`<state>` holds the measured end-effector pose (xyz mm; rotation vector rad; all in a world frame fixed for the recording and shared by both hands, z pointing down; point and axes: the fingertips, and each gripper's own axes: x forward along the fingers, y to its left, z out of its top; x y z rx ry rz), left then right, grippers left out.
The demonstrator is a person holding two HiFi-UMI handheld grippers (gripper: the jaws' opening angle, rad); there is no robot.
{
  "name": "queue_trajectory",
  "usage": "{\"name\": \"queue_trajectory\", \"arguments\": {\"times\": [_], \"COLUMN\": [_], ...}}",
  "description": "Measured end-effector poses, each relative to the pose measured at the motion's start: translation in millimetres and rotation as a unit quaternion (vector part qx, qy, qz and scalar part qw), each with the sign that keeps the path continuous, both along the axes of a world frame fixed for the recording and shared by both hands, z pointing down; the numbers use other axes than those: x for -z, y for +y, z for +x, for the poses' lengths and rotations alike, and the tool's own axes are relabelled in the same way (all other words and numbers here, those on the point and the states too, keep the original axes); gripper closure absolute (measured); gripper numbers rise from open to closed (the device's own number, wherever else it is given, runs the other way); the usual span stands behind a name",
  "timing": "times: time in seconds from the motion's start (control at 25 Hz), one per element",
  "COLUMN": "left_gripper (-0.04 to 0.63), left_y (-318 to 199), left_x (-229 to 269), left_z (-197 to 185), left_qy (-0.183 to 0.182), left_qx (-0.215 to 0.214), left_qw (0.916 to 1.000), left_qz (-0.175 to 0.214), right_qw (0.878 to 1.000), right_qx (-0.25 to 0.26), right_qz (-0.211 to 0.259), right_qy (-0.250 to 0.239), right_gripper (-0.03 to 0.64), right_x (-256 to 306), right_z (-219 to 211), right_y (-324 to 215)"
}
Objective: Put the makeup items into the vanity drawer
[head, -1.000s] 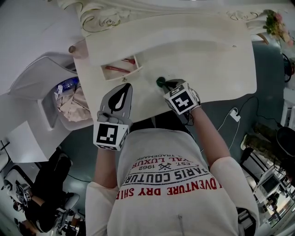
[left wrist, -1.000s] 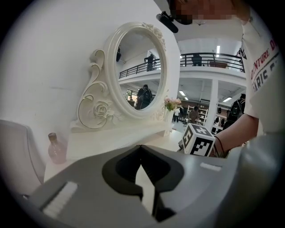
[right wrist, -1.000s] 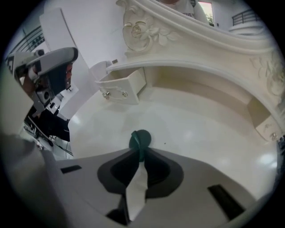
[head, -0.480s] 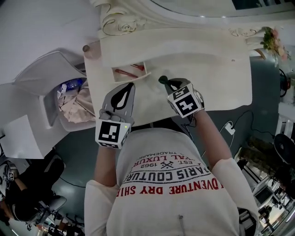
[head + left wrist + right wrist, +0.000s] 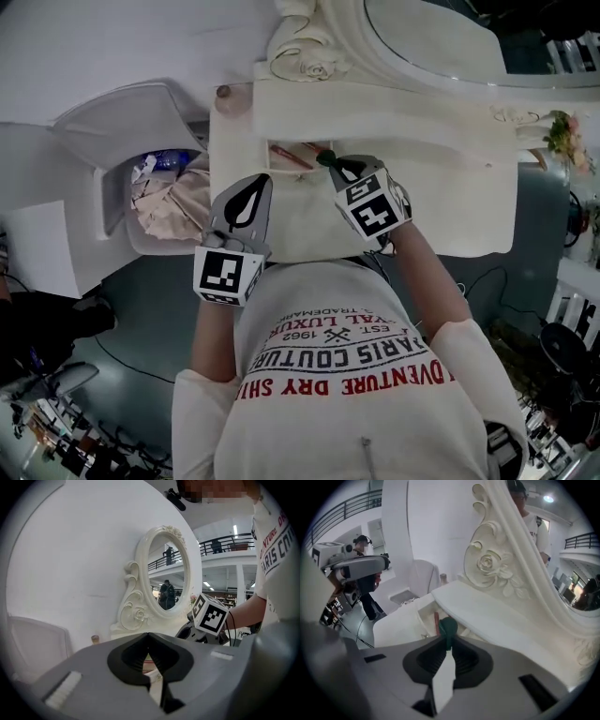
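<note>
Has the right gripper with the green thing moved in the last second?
Yes. The right gripper, shut on the green-tipped item, has moved left toward the open drawer: earlier bare tabletop separated them, now the tip reaches the drawer's right edge.

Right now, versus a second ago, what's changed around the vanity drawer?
The right gripper, still clamped on the green-capped item, carried it left from over the tabletop to the open drawer. The left gripper stayed shut and empty; the red item remains in the drawer.

White short-sleeved T-shirt (image 5: 356, 309) with red and black lettering noted. Left gripper (image 5: 259, 178) and right gripper (image 5: 335, 167) have grey shells; each bears a white cube (image 5: 225, 275) with black square markers.
</note>
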<state>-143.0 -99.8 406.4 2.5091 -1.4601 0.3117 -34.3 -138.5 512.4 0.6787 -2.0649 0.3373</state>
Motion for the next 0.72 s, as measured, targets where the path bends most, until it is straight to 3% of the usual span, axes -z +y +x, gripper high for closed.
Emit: {"name": "queue_trajectory", "arguments": {"times": [0.48,0.64,0.72], "left_gripper": [0.586,0.586,0.586], "left_y": [14.8,18.7,19.8], "left_x": [-13.7,-15.5,-15.1], "left_z": [-62.7,-69.1,-69.7], "left_qy": [0.001,-0.001,-0.002], "left_qx": [0.082,0.091,0.093], "left_qw": [0.9965,0.9956,0.9954], "left_qz": [-0.019,-0.022,-0.022], "right_qw": [0.998,0.997,0.997], "right_qx": [0.048,0.049,0.046], "right_qz": [-0.035,-0.05,-0.054], "right_qy": [-0.025,-0.035,-0.04], "right_gripper": [0.574,0.461,0.439], "right_x": [-24.9,-29.3,-27.8], "right_z": [-71.4,-78.1,-78.8], "right_y": [-3.6,-1.6,-1.7]}}
